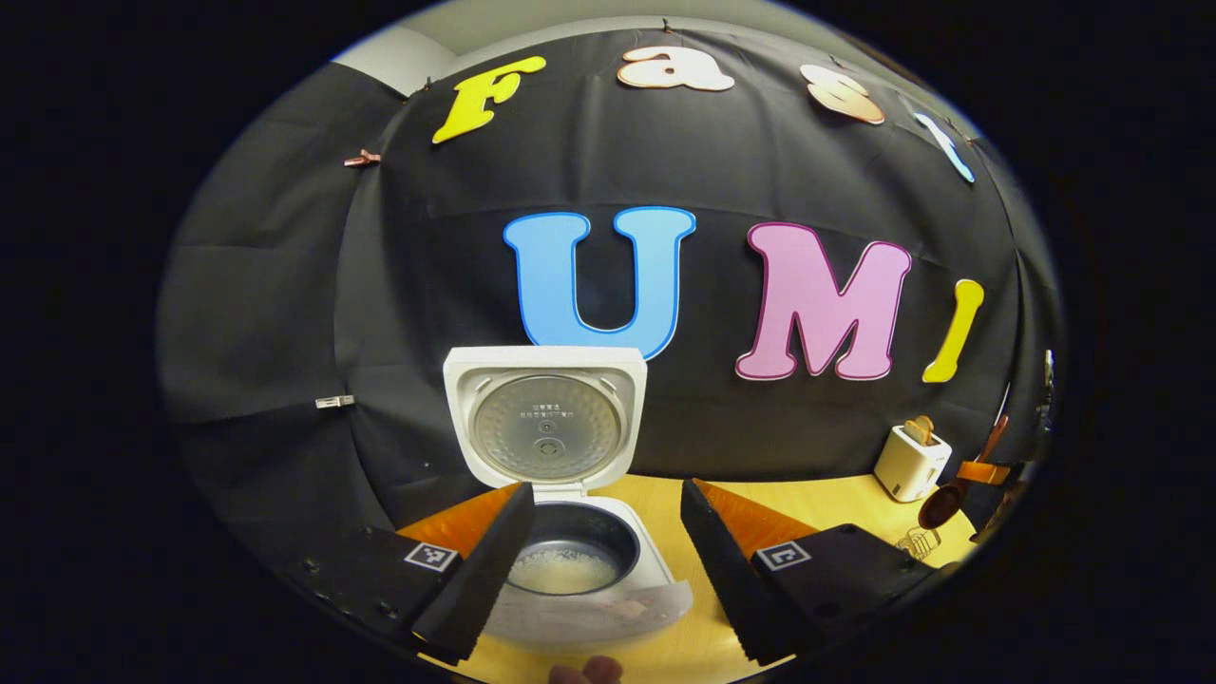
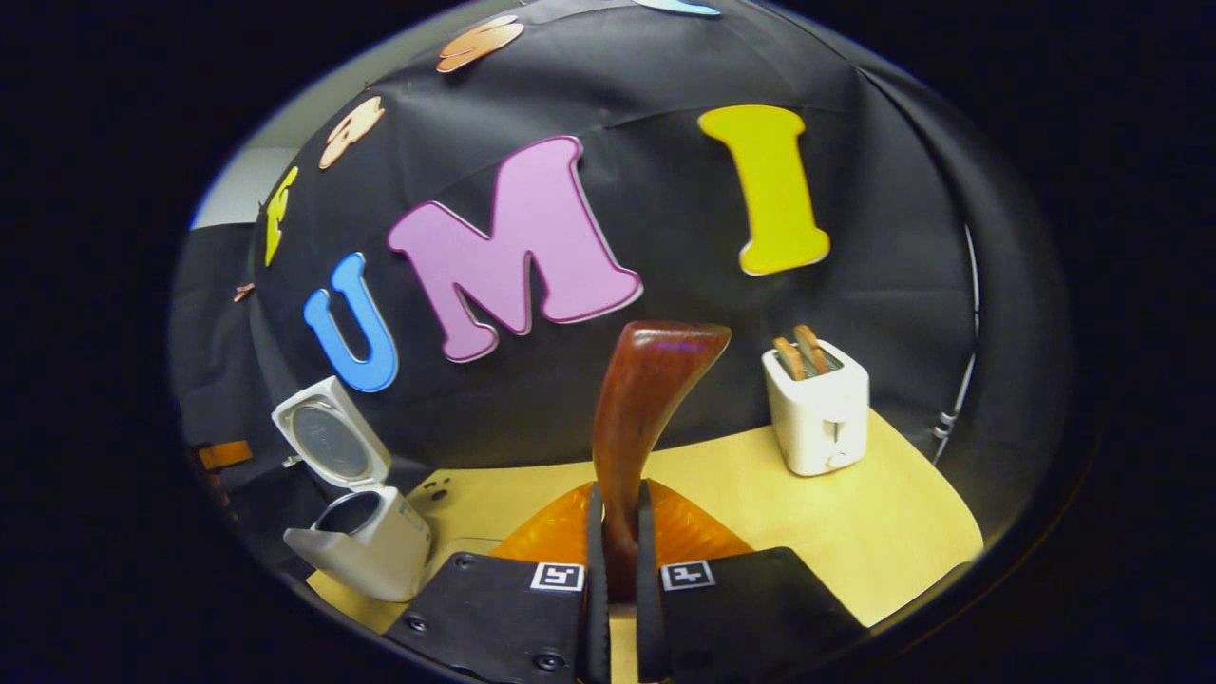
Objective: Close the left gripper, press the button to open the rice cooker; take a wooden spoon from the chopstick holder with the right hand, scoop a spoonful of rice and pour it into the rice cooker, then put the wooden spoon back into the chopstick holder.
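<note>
The right tool pinches the handle of the wooden spoon, both fingers pressed on it, the spoon standing up from them. Behind it on the bench stands a white toaster. The left tool is spread wide, hovering just before the rice cooker, whose lid stands open; rice lies in the pot.
</note>
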Motion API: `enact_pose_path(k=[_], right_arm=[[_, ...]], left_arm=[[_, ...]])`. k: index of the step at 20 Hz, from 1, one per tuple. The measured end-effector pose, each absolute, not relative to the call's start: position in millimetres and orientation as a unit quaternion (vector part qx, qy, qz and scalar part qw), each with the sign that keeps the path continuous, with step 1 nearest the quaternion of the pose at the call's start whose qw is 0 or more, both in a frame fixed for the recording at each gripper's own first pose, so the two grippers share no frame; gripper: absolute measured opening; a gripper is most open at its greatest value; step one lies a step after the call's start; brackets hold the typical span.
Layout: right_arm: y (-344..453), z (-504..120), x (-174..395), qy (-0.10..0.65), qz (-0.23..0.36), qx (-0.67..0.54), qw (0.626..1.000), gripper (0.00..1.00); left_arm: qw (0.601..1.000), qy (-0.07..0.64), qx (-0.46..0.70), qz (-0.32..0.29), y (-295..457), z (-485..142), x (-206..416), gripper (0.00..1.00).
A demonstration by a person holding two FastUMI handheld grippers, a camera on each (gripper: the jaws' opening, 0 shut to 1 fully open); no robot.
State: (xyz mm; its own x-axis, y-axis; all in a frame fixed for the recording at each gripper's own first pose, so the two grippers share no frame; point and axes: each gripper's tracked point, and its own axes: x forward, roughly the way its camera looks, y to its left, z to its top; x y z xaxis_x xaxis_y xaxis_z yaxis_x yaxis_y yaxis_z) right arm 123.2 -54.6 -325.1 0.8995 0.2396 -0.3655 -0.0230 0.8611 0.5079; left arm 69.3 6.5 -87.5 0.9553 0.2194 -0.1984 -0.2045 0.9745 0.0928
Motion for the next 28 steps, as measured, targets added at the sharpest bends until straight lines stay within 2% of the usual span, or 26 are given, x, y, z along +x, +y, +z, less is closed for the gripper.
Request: enact_pose_path(k=[3, 9, 15, 20, 24, 28], right_arm=[[-1, -324, 128, 0.221, 0.116, 0.245, 0.937, 0.15], [84, -367, 123, 0.265, 0.184, 0.152, 0.934, 0.14], [110, -418, 119, 0.303, 0.203, 0.015, 0.931, 0.15], [125, -449, 105, 0.338, 0.214, -0.036, 0.916, 0.15], [149, -452, 96, 0.356, 0.215, 0.016, 0.909, 0.15], [167, -449, 92, 0.369, 0.191, 0.106, 0.903, 0.15]], left_arm=[[0.988, 0.099, 0.035, 0.11, 16, -83, 62, 0.98], [0.988, 0.102, 0.028, 0.117, 36, -88, 47, 0.98], [0.987, 0.108, 0.027, 0.116, 54, -94, 42, 0.98], [0.987, 0.105, 0.023, 0.121, 70, -98, 44, 0.98], [0.987, 0.107, 0.018, 0.122, 77, -103, 43, 0.98], [0.986, 0.108, 0.019, 0.123, 83, -104, 39, 0.98]])
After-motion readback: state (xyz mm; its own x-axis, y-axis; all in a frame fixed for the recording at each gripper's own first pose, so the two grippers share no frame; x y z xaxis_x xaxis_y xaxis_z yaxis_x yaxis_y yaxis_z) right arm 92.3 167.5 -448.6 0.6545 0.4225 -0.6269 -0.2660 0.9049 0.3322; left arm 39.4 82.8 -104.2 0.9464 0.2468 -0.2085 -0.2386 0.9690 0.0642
